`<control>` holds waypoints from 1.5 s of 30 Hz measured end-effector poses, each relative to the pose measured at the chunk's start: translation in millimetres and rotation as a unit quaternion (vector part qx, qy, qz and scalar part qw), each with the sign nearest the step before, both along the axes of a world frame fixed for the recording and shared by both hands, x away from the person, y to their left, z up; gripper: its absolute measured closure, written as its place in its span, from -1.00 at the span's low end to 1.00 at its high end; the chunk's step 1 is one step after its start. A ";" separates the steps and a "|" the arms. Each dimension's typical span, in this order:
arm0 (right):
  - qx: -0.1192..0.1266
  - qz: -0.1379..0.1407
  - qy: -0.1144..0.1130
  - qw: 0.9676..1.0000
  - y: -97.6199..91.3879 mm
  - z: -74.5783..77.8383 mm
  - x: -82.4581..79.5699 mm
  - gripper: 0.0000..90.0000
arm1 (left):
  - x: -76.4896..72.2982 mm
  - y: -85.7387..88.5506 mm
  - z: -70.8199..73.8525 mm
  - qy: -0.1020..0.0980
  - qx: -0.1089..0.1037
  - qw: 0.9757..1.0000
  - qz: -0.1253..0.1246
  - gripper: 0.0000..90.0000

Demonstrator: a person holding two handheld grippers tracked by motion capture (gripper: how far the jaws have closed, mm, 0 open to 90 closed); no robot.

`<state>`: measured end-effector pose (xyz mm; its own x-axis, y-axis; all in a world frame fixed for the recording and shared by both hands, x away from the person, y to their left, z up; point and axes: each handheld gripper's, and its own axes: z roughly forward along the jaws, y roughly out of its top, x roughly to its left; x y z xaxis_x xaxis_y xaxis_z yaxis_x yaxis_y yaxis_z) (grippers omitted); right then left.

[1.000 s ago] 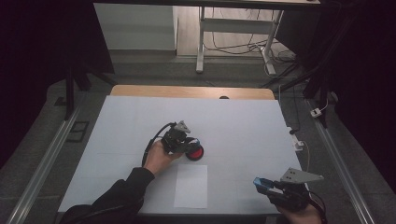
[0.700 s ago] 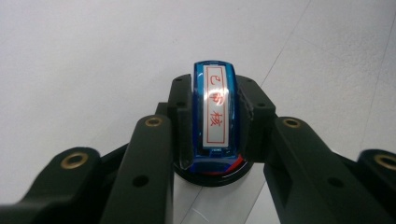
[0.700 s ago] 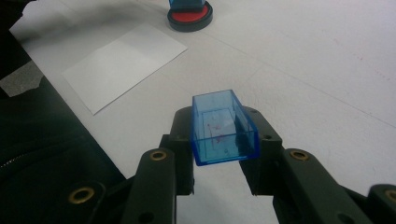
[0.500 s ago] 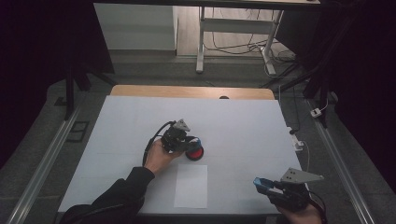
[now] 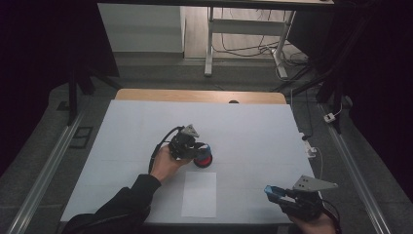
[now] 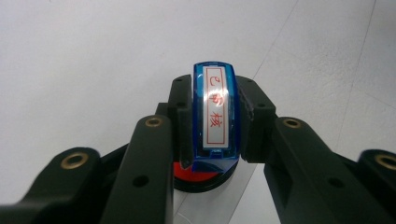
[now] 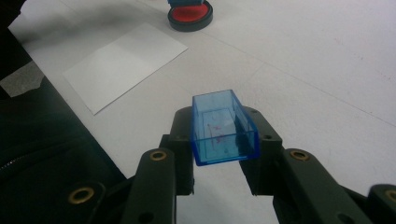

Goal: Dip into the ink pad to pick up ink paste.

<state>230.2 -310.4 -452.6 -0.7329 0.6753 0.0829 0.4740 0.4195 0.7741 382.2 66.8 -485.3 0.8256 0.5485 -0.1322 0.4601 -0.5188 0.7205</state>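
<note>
A blue rubber stamp [image 6: 215, 114] with a white label printed in red characters is gripped between the two black jaws of the left gripper [image 6: 212, 121], the pads pressed against its long sides so that the jaws are closed on it with no gap to spare. The stamp is held upright with its lower end set down on the red surface of a round black ink pad [image 6: 198, 179], which lies near the middle of the white table [image 5: 253, 131]. In the high view the left gripper [image 5: 187, 146] is seen over the ink pad [image 5: 203, 158], borne by the person's left hand [image 5: 164, 163] in a dark sleeve. Just in front of the ink pad, toward the person, a blank white sheet of paper [image 5: 199, 194] is laid flat on the table, apart from the pad. Well off to the right, near the table's front corner, the right gripper [image 5: 285, 195] is held above the surface; its jaws are clamped on an open, hollow, clear blue stamp cap [image 7: 223, 127], whose inner floor bears faint red ink marks.
</note>
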 end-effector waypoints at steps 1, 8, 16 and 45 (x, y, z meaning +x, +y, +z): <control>0.000 0.001 0.000 1.000 -0.1 0.0 0.0 0.53 | 0.2 -0.3 -0.9 0.001 0.002 1.000 -0.001 0.56; 0.002 0.000 0.000 1.000 -0.1 -0.1 0.0 0.53 | 0.7 -3.1 -6.4 0.006 0.013 1.000 0.001 0.56; 0.002 0.000 0.000 1.000 -0.1 -0.1 0.0 0.53 | 1.2 -3.2 -9.1 0.008 0.014 1.000 0.007 0.56; -0.004 0.000 0.002 1.000 0.3 -0.1 0.0 0.53 | -3.3 -9.8 -7.3 0.001 0.046 0.999 0.003 0.56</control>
